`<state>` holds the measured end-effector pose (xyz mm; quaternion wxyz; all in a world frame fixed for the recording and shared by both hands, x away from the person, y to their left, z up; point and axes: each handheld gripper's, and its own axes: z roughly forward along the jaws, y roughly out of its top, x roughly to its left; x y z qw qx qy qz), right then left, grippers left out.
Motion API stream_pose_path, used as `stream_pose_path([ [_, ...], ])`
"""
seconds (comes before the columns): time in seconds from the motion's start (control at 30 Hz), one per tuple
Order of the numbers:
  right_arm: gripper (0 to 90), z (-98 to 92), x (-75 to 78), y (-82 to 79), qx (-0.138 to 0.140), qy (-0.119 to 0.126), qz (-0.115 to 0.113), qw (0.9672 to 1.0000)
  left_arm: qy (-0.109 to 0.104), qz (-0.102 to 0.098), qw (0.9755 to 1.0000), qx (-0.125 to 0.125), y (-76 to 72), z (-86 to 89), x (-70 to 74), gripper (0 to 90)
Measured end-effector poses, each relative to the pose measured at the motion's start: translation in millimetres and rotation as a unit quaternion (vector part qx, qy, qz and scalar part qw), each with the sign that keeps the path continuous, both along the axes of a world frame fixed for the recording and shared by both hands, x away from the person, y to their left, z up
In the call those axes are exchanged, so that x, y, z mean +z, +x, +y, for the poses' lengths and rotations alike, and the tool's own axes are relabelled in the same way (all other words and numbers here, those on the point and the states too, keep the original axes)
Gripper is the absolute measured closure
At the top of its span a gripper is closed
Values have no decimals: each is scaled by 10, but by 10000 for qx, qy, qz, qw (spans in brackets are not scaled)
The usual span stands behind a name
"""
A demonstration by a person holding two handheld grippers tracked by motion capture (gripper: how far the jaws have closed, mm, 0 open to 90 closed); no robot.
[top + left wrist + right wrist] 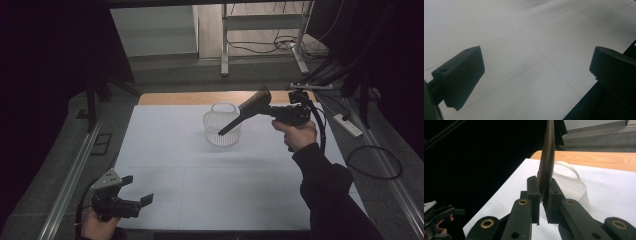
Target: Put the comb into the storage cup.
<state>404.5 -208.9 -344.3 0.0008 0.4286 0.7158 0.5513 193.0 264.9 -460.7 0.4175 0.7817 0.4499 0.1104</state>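
While our left gripper (134, 191) idles open-jawed near the table's front edge, our right gripper (274, 111) clamps a long dark brush (247, 109), its handle slanting down-left toward the white ribbed plastic basket (222, 125) just below.

The white basket (222, 125) stands alone toward the far middle of the white mat (165, 150); the dark brush (245, 111) slants over its rim, blocking the way in from the right. Around the basket the mat lies bare. The left gripper (136, 189) sits well apart at the near left corner
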Motion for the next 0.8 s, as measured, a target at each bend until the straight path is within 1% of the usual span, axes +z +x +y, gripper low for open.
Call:
stream_pose_path([
  [0.1, 834, 26, 21, 41, -40, -25, -24, 10000, 29, 6, 10000, 22, -12, 14, 1, 3],
  [0.3, 834, 90, 82, 132, -115, -89, -83, 9999, -7, 11, 10000, 49, -24, 39, 1, 6],
  [0.4, 834, 132, 97, 181, -140, -134, -123, 9997, 34, 0, 10000, 1, -25, 28, 1, 7],
  [0.53, 834, 185, 73, 248, -167, -230, -133, 9995, 26, -1, 10000, -23, -24, 26, -1, 8],
  [0.8, 834, 258, -35, 351, -246, -357, -97, 9990, 44, 44, 10000, -47, -14, 21, -5, 12],
])
